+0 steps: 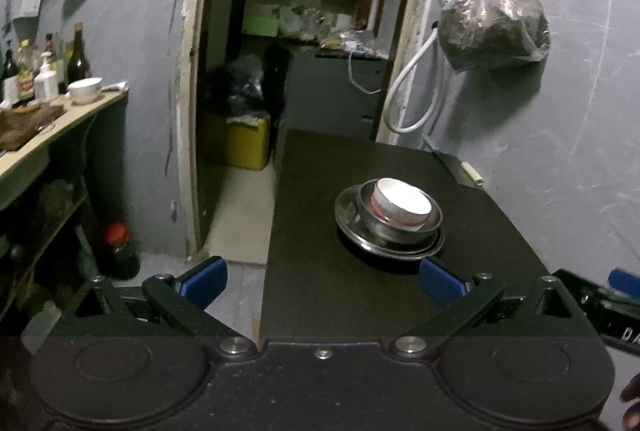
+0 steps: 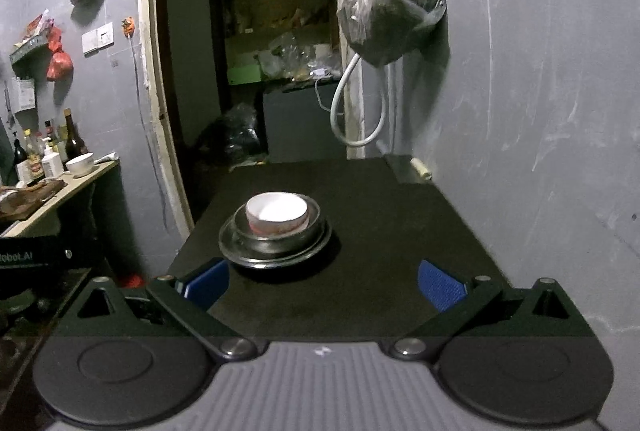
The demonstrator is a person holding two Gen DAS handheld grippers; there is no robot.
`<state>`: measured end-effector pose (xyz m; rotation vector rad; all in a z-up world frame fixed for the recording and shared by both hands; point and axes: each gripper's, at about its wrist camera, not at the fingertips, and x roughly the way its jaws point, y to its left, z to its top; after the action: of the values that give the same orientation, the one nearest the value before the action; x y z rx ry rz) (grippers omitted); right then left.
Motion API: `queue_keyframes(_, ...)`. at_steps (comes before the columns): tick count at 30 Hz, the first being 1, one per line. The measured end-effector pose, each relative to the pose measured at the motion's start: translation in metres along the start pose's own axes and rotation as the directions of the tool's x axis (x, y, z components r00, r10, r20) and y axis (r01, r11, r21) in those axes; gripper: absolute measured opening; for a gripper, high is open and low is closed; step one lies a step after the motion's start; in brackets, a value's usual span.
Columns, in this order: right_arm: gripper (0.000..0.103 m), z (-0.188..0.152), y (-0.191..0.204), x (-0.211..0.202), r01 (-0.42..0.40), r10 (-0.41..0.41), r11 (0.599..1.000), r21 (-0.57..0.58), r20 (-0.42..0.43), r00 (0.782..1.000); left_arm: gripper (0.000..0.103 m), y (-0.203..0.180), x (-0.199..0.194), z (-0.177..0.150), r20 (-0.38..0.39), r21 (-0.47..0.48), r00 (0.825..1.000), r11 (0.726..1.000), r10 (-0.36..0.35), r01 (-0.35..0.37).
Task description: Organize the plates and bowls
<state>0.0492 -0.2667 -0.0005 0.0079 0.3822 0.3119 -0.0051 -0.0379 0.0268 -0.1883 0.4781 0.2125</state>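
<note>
Both tongs (image 1: 322, 281) (image 2: 322, 285) spread and empty; could topple white bowl (image 2: 277, 211) off nested metal dishes (image 2: 275, 239) if bumped.

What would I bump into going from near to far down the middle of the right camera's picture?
Right claw → metal plate → metal bowl → white bowl → far end of the black table → dark doorway.
</note>
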Motion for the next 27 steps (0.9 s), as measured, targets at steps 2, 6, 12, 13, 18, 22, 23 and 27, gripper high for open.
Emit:
queue_keyframes(2, 0.103, 0.003, 0.004, -0.001, 0.027, -0.027, 0.999, -0.027, -0.008, 1.0, 0.102, -0.001, 0.006, 0.0, -0.005, 0.032, 1.0, 0.999, 0.017, -0.016)
queue_keyframes(6, 0.103, 0.001, 0.009, -0.009, 0.022, -0.022, 0.999, -0.049, -0.003, 1.0, 0.102, -0.002, 0.011, -0.007, 0.019, 0.075, 1.0, 0.997, 0.003, -0.005)
queue_keyframes(12, 0.103, -0.013, 0.005, -0.013, -0.019, 0.017, 0.999, -0.036, -0.066, 0.998, 0.102, -0.003, 0.012, -0.02, -0.001, 0.082, 1.0, 0.997, -0.003, 0.003)
queue_keyframes(13, 0.103, -0.015, 0.003, -0.014, -0.019, 0.017, 0.999, -0.033, -0.073, 0.997, 0.102, -0.003, 0.011, -0.023, -0.002, 0.086, 1.0, 0.996, 0.002, -0.002)
queue_keyframes(18, 0.103, -0.024, -0.002, -0.018, -0.032, 0.031, 0.999, -0.012, -0.081, 0.996, 0.102, 0.0, -0.003, -0.039, -0.009, 0.069, 1.0, 0.998, 0.008, -0.008)
queue_keyframes(22, 0.103, -0.034, -0.002, -0.02, -0.053, 0.053, 0.999, 0.006, -0.092, 0.994, 0.102, 0.009, -0.014, -0.051, -0.051, 0.014, 0.999, 1.0, -0.015, 0.015)
queue_keyframes(23, 0.103, -0.035, -0.002, -0.02, -0.054, 0.055, 0.998, 0.012, -0.094, 0.994, 0.102, 0.01, -0.015, -0.053, -0.062, 0.008, 0.998, 1.0, -0.008, 0.009)
queue_keyframes(27, 0.103, -0.033, -0.001, -0.021, -0.055, 0.058, 0.998, 0.033, -0.075, 0.995, 0.102, 0.016, -0.021, -0.053, -0.069, 0.013, 0.997, 1.0, 0.024, -0.023)
